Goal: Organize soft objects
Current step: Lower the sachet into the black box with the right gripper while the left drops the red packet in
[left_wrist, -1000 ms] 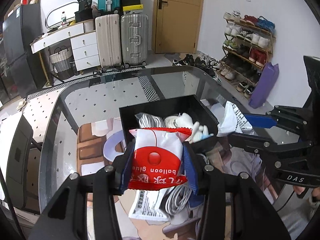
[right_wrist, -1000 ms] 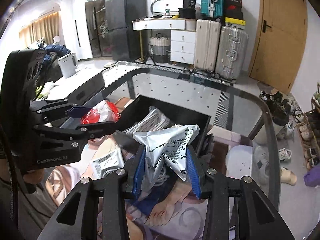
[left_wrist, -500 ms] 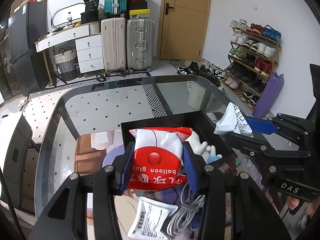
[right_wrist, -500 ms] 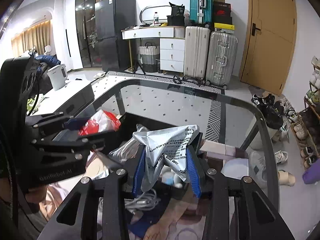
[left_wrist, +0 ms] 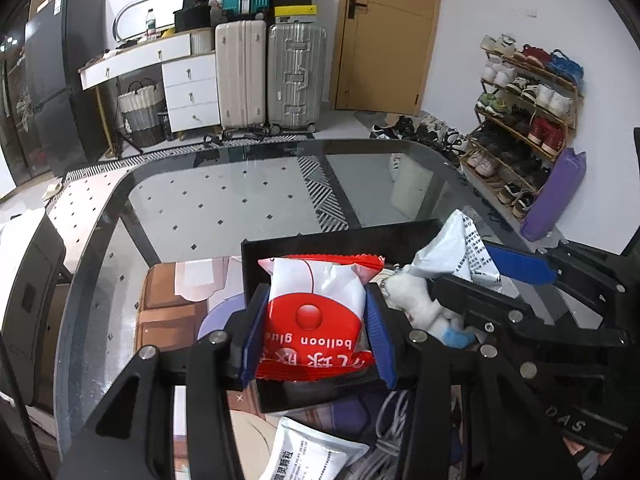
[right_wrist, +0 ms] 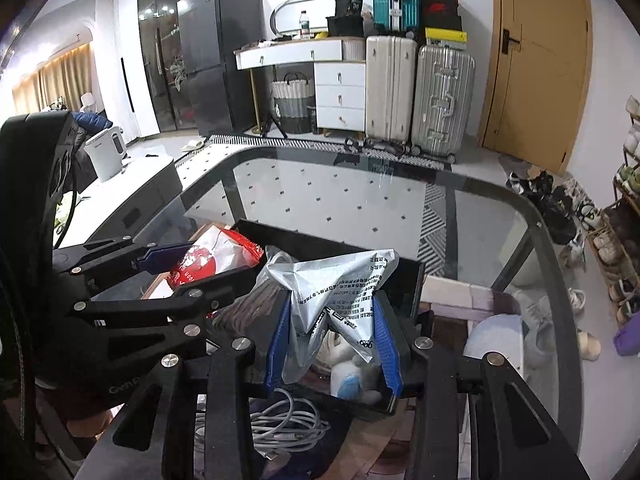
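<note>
My left gripper [left_wrist: 316, 332] is shut on a red and white balloon glue packet [left_wrist: 316, 308], held over the left part of a black bin [left_wrist: 340, 236]. Beside it, my right gripper [right_wrist: 334, 334] is shut on a crumpled silver packet [right_wrist: 336, 284] above the same black bin [right_wrist: 412, 284]. Each gripper shows in the other's view, the right gripper [left_wrist: 496, 268] and the left gripper [right_wrist: 176, 260]. A white plush toy [left_wrist: 416, 304] with a blue part lies inside the bin, under the silver packet.
The bin stands on a glass table [left_wrist: 224, 200] over a printed mat. A coil of grey cable [right_wrist: 284, 428] and another silver packet [left_wrist: 304, 456] lie on the near side of the bin. Suitcases, drawers and a shoe rack stand beyond the table.
Both grippers have moved forward and down with their packets, from short of the bin to over it. The loose cable and silver packet now sit closer below the fingers.
</note>
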Action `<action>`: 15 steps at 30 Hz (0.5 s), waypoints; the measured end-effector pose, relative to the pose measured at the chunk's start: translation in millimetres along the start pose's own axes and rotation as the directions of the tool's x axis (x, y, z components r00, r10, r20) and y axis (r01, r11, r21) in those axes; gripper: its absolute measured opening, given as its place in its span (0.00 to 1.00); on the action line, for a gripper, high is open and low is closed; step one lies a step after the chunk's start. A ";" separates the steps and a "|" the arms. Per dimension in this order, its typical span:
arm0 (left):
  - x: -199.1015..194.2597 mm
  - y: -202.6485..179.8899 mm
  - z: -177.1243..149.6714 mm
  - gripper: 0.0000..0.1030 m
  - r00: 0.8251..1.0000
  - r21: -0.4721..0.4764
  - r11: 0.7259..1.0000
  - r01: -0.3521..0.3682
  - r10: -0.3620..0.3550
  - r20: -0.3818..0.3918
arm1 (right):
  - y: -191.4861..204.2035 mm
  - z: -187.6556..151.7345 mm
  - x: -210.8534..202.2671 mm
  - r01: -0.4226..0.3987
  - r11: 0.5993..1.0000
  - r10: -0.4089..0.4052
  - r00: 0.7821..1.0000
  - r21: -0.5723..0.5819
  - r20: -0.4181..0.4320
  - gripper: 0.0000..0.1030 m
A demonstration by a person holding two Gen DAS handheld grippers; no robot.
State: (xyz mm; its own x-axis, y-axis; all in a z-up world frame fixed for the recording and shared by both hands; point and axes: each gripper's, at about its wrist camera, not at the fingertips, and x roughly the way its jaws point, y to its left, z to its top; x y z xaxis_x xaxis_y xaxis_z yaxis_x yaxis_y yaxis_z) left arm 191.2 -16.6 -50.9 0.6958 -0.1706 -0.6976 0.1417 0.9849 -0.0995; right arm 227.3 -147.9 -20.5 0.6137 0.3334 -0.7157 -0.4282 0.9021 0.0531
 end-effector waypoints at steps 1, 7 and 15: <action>1.7 0.8 -0.5 0.44 1.000 -0.004 1.000 0.002 -0.002 -0.005 | -0.3 -0.4 2.5 -0.004 1.000 0.004 1.000 0.008 -0.009 0.38; 9.2 0.0 -4.2 0.44 0.999 -0.001 1.000 0.000 0.000 -0.037 | -5.5 -6.5 15.0 -0.018 1.000 0.019 0.999 0.025 -0.048 0.39; 5.6 0.1 -4.2 0.59 0.999 -0.012 1.000 0.007 -0.007 -0.035 | -17.7 -10.7 11.7 -0.029 0.998 0.031 0.999 0.061 -0.033 0.50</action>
State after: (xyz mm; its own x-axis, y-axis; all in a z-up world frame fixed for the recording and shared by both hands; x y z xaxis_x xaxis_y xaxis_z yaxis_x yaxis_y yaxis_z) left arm 192.1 -17.4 -57.8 0.6698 -0.1766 -0.7212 0.1383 0.9840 -0.1125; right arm 235.0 -162.9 -37.3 0.5779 0.3516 -0.7365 -0.4042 0.9073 0.1160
